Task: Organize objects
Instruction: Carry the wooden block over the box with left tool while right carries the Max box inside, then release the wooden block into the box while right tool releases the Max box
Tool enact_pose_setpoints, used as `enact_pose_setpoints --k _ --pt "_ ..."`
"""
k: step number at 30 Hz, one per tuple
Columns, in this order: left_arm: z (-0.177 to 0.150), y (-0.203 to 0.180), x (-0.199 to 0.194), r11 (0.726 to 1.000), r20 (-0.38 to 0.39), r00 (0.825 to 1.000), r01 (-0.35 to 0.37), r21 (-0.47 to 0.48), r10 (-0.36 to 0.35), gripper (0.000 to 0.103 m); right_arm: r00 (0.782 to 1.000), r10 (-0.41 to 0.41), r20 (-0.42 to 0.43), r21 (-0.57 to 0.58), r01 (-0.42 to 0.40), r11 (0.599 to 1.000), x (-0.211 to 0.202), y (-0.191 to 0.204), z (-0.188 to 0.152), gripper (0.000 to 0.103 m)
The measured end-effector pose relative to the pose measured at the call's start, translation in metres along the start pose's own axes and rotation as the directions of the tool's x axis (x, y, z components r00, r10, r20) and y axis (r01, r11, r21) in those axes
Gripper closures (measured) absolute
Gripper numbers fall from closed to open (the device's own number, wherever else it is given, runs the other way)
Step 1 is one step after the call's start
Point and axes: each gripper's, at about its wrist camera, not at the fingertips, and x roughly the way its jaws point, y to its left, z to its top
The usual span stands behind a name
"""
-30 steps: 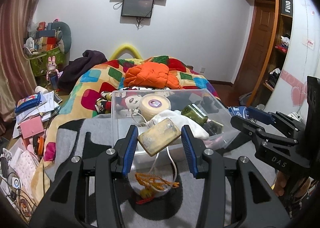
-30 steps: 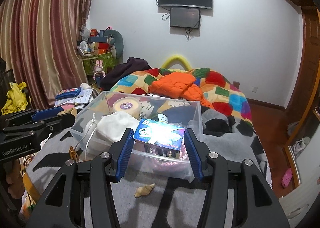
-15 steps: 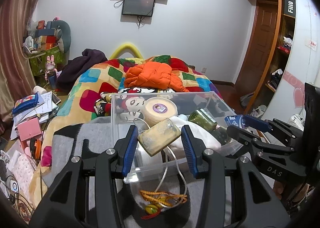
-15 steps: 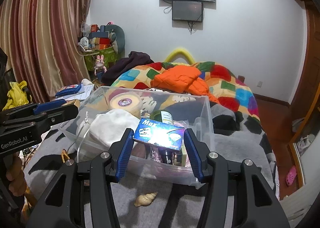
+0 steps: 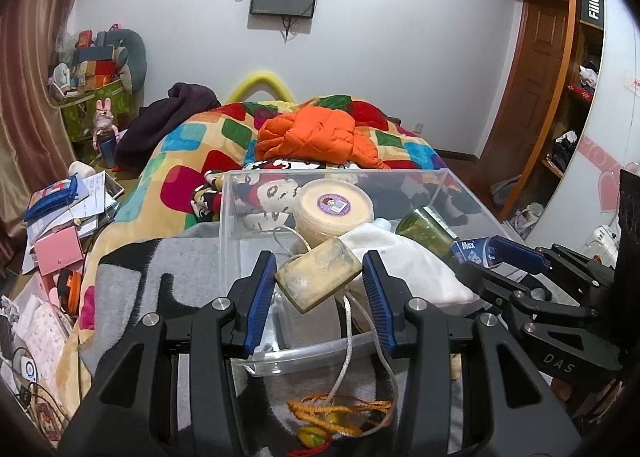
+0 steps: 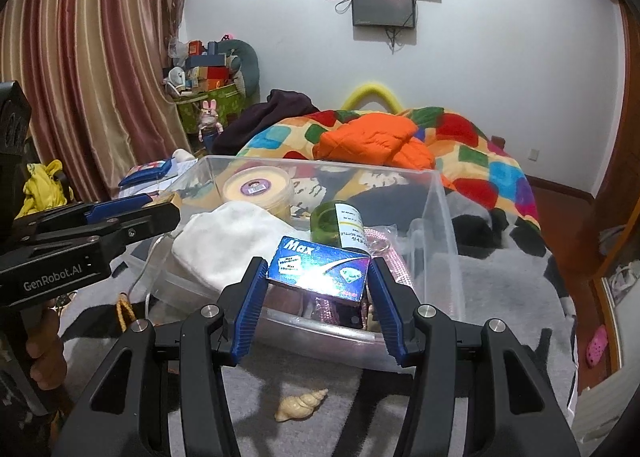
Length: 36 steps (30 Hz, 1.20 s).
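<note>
The left tool (image 5: 320, 277) is clamped on a tan block (image 5: 318, 275), dusty and rounded at the corners. It holds the block by its two ends, tilted, above the near-left part of the clear bin (image 5: 240, 217). The right tool (image 6: 318, 283) grips a blue box (image 6: 318, 271) with "Max" printed on it, also by its short ends, over the near wall of the bin. I think both things are carried high and level with the rim so that they can be lowered into the bin without pushing what lies inside.

The bin stands on a grey blanket (image 6: 500, 289) on the bed. It already has a round tub (image 5: 334, 207), a white cloth (image 6: 232, 237) and a green bottle (image 6: 336, 223), so free room is only near the front. A shell (image 6: 302, 403) and a tassel cord (image 5: 340, 413) lie outside on the blanket; probably they wait for their turn.
</note>
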Motion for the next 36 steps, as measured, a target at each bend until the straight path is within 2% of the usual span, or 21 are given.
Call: enact_pose_setpoints --k 16,20,22,28,32,36 --pt "-0.001 0.004 0.013 0.999 -0.042 0.998 0.039 -0.023 -0.04 0.058 1.0 0.016 -0.022 0.036 -0.016 0.999 0.008 -0.003 0.0 0.055" --pt "-0.001 0.005 0.012 0.999 -0.039 0.999 0.035 -0.03 -0.036 0.049 0.999 0.021 -0.028 0.054 -0.019 0.998 0.008 -0.006 0.0 0.051" --pt "-0.001 0.006 0.011 0.999 -0.039 0.998 0.041 -0.035 -0.042 0.048 0.999 0.019 -0.029 0.065 -0.017 0.998 0.008 -0.009 -0.001 0.046" --pt "-0.001 0.006 0.007 0.998 -0.035 0.998 0.044 -0.036 -0.045 0.047 0.999 0.029 -0.03 0.087 -0.026 0.996 0.004 -0.013 -0.001 0.043" --pt "-0.001 0.006 0.0 0.999 -0.023 0.999 0.038 -0.031 -0.039 0.038 0.999 0.024 -0.027 0.082 -0.022 0.996 0.0 -0.012 -0.002 0.041" --pt "-0.002 0.007 -0.005 0.999 -0.02 0.999 0.033 -0.038 -0.034 0.034 1.0 0.025 -0.015 0.082 -0.023 0.996 -0.006 -0.011 -0.002 0.032"
